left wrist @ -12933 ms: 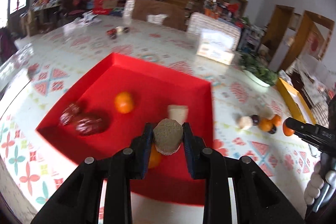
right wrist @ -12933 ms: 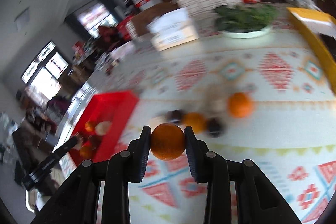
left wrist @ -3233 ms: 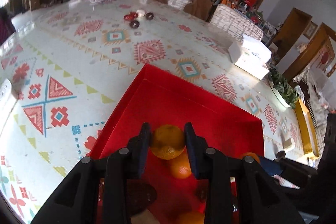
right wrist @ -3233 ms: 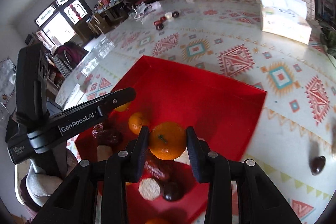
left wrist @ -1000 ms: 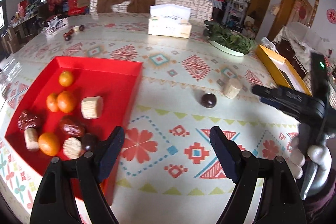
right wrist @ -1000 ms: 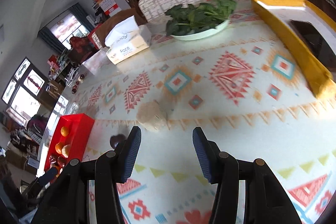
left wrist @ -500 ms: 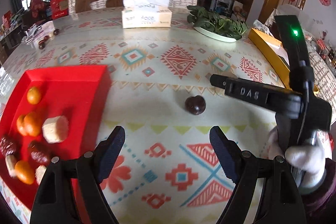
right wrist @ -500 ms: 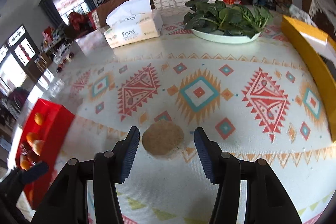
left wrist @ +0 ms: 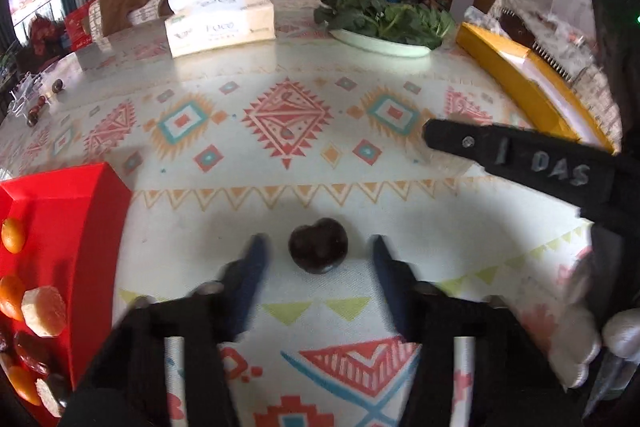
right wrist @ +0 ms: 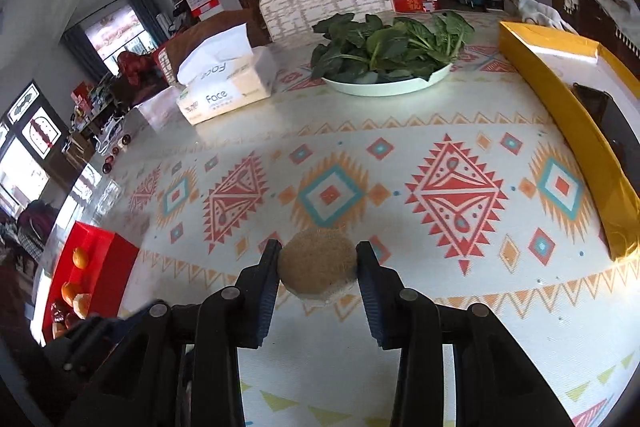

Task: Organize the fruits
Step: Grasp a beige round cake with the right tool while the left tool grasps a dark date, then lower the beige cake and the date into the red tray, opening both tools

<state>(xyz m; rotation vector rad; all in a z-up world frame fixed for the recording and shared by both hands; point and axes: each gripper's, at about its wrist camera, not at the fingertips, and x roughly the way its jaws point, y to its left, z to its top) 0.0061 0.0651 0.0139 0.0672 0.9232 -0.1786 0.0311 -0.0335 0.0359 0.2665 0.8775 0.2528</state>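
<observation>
on the patterned tablecloth (right wrist: 440,131), right gripper (right wrist: 317,263) clamps a tan round (right wrist: 317,263); left gripper (left wrist: 318,253) closing, gapped, around a dark fruit (left wrist: 318,245).

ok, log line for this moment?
left fingers: just closing around dark fruit, gaps remain | right fingers: just closed onto brown chunk

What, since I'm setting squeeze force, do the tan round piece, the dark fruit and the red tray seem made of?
Tan round piece: matte, rough speckled face; perhaps cut stalk or foam.
Dark fruit: smooth skin, faint sheen; real or plastic, unclear.
Red tray: thin stiff walls, slight sheen; likely plastic or coated card.
</observation>
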